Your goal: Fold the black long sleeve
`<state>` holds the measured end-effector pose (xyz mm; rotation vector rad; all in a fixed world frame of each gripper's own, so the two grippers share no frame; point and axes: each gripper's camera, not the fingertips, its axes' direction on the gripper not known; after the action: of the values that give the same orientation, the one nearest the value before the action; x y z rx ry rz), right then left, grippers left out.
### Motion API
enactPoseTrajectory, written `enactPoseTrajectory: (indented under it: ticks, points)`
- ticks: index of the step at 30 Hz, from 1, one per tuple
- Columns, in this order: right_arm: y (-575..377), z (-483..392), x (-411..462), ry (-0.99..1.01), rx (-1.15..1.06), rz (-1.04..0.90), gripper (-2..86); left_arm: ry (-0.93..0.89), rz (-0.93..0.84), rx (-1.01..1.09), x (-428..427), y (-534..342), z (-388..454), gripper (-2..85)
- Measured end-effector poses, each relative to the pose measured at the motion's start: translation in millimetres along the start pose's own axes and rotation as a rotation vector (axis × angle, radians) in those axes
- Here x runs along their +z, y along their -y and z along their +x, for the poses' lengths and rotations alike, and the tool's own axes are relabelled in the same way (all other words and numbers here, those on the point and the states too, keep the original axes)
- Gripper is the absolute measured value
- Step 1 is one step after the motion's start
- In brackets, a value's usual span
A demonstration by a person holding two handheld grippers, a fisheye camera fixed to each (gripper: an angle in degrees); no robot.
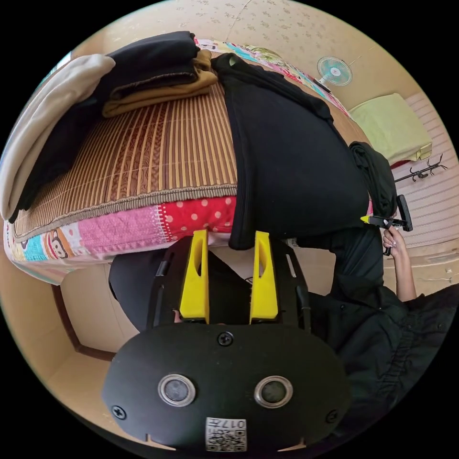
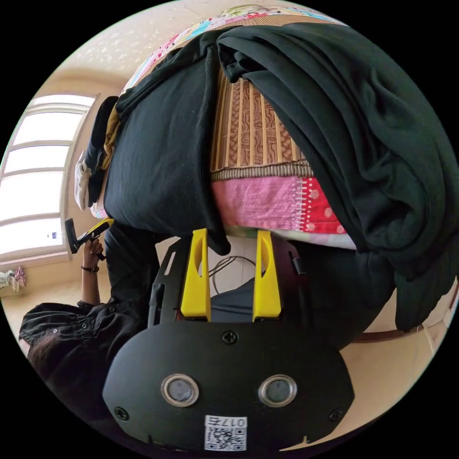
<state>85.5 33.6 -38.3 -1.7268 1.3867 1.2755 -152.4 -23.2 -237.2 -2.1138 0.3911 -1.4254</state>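
- While the black long sleeve (image 1: 296,158) lies spread across the woven mat (image 1: 158,153) on the bed, its near hem hangs over the edge of the patchwork quilt (image 1: 143,229).
- In the left gripper view, the left gripper (image 1: 228,239) has its two yellow jaws spread apart, and a corner of the garment's hem hangs just at the gap between the tips; neither jaw clearly presses on it.
- In the right gripper view, the right gripper (image 2: 232,239) also has its jaws spread, with the other hem corner dropping beside the left-hand jaw tip, not pinched.
- In that same view the shirt (image 2: 158,158) covers the left part of the mat, and a dark heap of cloth (image 2: 373,143) drapes over the bed's right side, hanging past the edge.
- A stack of folded clothes (image 1: 153,71), black over brown, sits at the far end of the mat, with a beige garment (image 1: 48,119) beside it.
- A person's hand (image 1: 394,239) holds the other gripper at the far hem corner.
- A fan (image 1: 334,71) is mounted on the wall.
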Motion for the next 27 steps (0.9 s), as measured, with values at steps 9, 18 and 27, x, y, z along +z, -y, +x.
enactPoseTrajectory:
  ticks: [9,18,27]
  points:
    - [-58,13,-66,0.422,-0.226,0.228,2.7,-0.508,0.195,0.068,-75,-33,-32,3.9]
    - [-163,-21,-222,0.582,-0.552,0.541,2.3,-0.806,0.582,0.141,-226,-104,-42,4.2]
    - [26,-26,-196,0.417,-0.170,0.580,3.3,-0.560,0.575,-0.191,-157,95,-41,4.6]
